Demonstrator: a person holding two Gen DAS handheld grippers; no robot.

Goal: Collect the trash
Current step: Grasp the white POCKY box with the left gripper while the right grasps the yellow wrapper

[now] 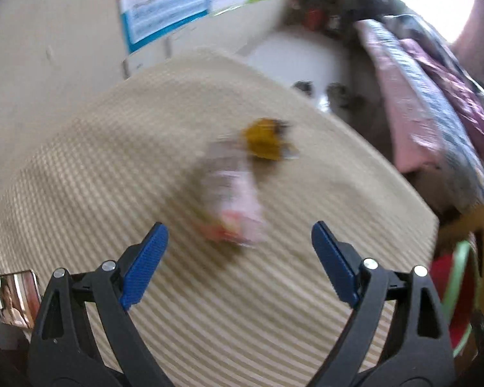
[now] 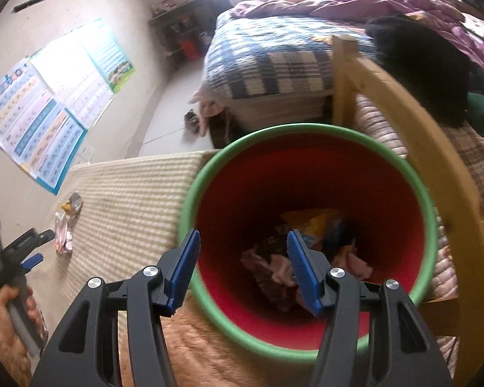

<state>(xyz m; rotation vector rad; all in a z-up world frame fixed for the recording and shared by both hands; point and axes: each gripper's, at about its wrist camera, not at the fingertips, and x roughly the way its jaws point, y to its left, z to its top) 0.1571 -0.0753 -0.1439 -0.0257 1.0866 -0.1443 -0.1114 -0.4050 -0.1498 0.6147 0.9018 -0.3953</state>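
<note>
Two pieces of trash lie on the striped woven mat near the middle of the left wrist frame: a pale pink wrapper and, just beyond it toward the upper right, a yellow wrapper (both smeared by motion blur, so whether they touch cannot be told). The left hand-held gripper hangs over the mat at the bottom of the frame with its blue pads spread wide, and the pink wrapper sits just ahead of the gap between them, not pinched.

In the right wrist view the right hand-held gripper is also spread and holds nothing; it points down into the red bin with the green rim, which fills the centre of the frame. Crumpled wrappers, pinkish and yellow, lie at the bin's bottom. The bin stands at the right end of the mat, beside a wooden bed frame at the right of the frame.

At the lower left of this view the person's hand grips the left tool. Colourful posters hang on the wall at the upper left, and a plaid quilt covers the bed at the top.
</note>
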